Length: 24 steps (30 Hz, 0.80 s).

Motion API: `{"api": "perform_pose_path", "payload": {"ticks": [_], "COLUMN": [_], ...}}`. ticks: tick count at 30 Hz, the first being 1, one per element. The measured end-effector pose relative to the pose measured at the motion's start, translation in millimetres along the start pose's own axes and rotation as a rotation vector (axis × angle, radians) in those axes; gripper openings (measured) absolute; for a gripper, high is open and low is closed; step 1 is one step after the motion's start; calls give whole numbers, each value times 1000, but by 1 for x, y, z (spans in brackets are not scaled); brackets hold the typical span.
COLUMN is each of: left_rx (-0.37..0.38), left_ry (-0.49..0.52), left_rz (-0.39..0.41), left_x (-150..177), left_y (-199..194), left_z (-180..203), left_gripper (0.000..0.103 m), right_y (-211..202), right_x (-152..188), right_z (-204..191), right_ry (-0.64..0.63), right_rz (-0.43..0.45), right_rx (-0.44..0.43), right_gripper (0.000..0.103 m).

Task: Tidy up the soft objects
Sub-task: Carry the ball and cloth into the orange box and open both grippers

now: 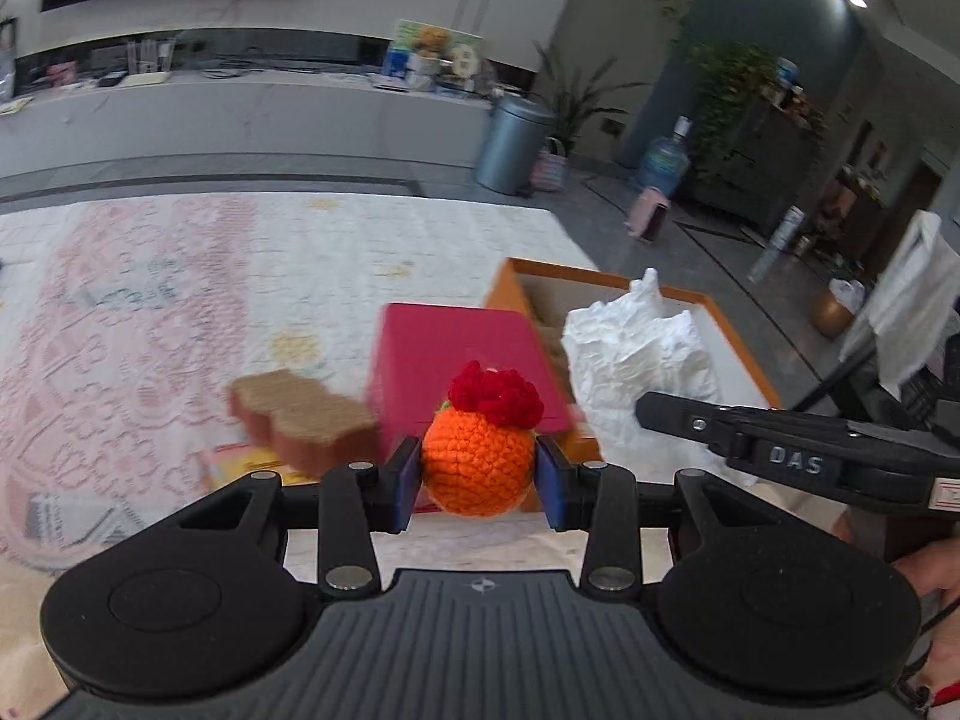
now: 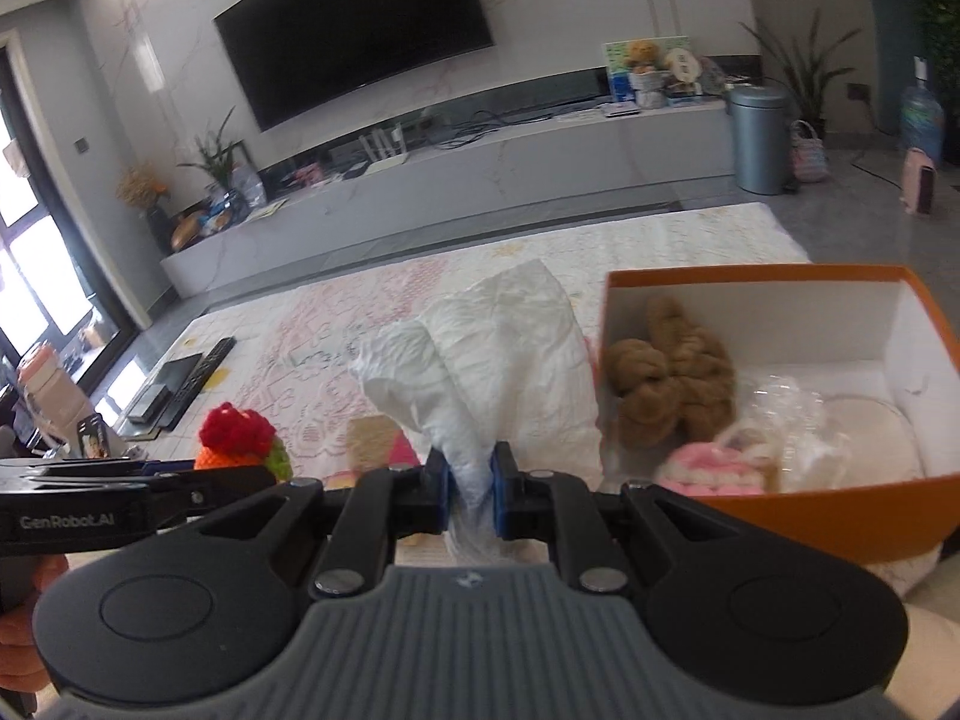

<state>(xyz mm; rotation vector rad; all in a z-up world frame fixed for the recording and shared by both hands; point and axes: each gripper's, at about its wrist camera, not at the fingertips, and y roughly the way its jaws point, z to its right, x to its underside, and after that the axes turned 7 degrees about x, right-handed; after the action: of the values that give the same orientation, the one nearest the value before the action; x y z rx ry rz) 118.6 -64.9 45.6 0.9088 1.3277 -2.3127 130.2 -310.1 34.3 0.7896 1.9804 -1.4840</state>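
In the left wrist view, an orange crocheted toy [image 1: 478, 456] is clamped between the pads of the left hand-held gripper [image 1: 478, 471], above the tabletop [image 1: 180, 300] and short of the orange box [image 1: 729, 330]. Carrying it over the rim seems the next move.

In the right wrist view, a crumpled white cloth [image 2: 498, 354] is pinched by the right hand-held gripper [image 2: 471, 489] just left of the box. Only here are the box's contents shown: brown yarn [image 2: 666, 378] and a pink knit [image 2: 711, 471].

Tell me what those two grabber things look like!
Both are black. The left gripper and right gripper each have blue pads on their fingers, silver rivets on black link bars, two round black discs, and a ribbed grey middle. One side reads "DAS", the other "GenRobot.AI".
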Motion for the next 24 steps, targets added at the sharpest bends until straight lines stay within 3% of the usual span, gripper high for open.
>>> {"api": "perform_pose_path", "payload": {"ticks": [5,13,19,24], "left_rx": [97,162,202,219], "left_ry": [60,163,188,177], "left_rz": [-41,-124,-221,-292], "left_x": [-17,-39,-49,-54], "left_y": [34,95,145,185], "left_z": [37,83,100,103], "left_gripper": [45,45,45,45], "right_y": [-13,-19,9,54], "right_x": [-11,-40,-55,-54], "right_z": [36,91,129,152], "right_ry": [2,-14,6,1], "right_rz": [19,33,-32,-146], "right_rx": [87,229,291,352], "right_gripper": [11,12,12,12]}}
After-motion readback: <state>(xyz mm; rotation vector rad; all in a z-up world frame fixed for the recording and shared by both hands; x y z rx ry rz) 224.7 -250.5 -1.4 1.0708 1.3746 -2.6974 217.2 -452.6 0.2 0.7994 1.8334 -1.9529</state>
